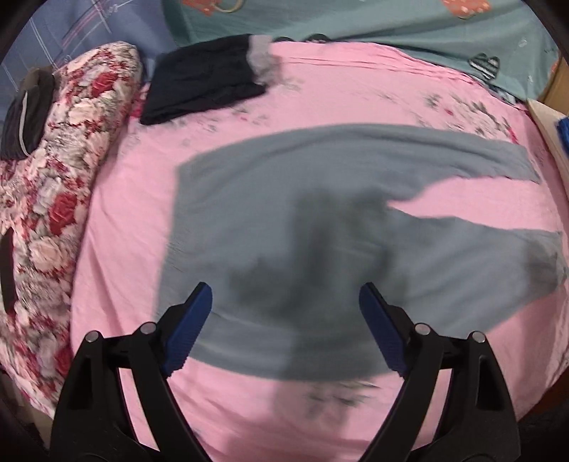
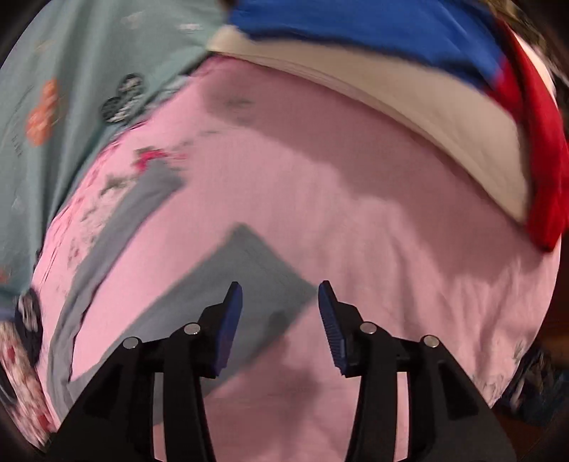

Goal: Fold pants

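Grey pants (image 1: 284, 213) lie spread flat on the pink bedsheet (image 1: 117, 248), waist to the left, two legs reaching right. My left gripper (image 1: 284, 302) is open and empty, hovering above the waist and seat area. In the right wrist view the near leg's cuff end (image 2: 249, 280) lies under my right gripper (image 2: 281, 302), which is open and empty above it. The far leg (image 2: 117, 227) runs along the left.
Folded dark clothes (image 1: 202, 81) lie at the bed's far left. A floral quilt roll (image 1: 64, 184) lines the left edge. A teal blanket (image 1: 355, 21) lies behind. A white board (image 2: 426, 117) with blue and red fabric (image 2: 391, 32) borders the right side.
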{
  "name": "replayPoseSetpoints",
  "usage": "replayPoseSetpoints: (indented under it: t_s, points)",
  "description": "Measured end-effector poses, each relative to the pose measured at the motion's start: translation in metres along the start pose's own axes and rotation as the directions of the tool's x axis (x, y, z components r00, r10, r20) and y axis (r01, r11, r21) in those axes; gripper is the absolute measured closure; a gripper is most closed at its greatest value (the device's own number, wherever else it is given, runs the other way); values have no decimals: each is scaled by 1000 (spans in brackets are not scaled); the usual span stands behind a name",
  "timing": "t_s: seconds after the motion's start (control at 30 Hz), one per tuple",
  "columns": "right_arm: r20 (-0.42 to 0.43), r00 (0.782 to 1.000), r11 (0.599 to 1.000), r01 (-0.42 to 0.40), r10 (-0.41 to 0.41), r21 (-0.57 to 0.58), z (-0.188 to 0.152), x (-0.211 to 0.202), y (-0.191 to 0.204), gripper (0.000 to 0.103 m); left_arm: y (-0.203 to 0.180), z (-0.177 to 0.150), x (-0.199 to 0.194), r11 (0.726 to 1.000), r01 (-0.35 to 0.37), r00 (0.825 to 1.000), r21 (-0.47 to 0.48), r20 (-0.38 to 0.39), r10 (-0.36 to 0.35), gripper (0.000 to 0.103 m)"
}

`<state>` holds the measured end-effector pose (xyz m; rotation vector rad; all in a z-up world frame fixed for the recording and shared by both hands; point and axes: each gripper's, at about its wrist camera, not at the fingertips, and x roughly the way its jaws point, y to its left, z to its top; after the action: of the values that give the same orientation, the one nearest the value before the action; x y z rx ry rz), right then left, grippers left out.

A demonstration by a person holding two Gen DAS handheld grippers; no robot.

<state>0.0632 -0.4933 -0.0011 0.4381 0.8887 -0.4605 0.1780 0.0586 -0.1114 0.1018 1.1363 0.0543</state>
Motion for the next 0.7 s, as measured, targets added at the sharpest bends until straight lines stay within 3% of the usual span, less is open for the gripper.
replayPoseSetpoints:
  t_s: [0.07,0.13,0.23,0.33,0.47,0.53,0.63,0.7]
  points:
    - [2,998,985,-56,57,-162,4,-4,52,58,29,16,8,1000,-2,1000,-3,15,3,17]
    - [-8,994,936,-109,113,-336,3,-5,113,54,60,36,20,1000,10,1000,0,25,-10,17]
    - [-69,981,825,-191,182,-533,-4,2,199,51,99,64,46,999,40,999,13,33,-41,17]
    - [-200,952,691,-304,230,-656,-9,24,281,51,122,85,77,995,95,995,30,4,-96,20]
    - [-304,935,536,-353,180,-767,-20,67,365,51,122,107,105,980,145,989,139,-9,-145,23]
    - [-337,932,483,-359,136,-798,-25,91,396,51,120,116,118,969,177,984,175,-24,-175,23]
    - [-369,926,408,-370,85,-835,-37,119,432,51,123,126,137,950,245,969,192,-74,-235,43]
    - [-382,923,356,-376,56,-856,-43,136,451,51,124,129,147,936,286,957,204,-110,-269,65]
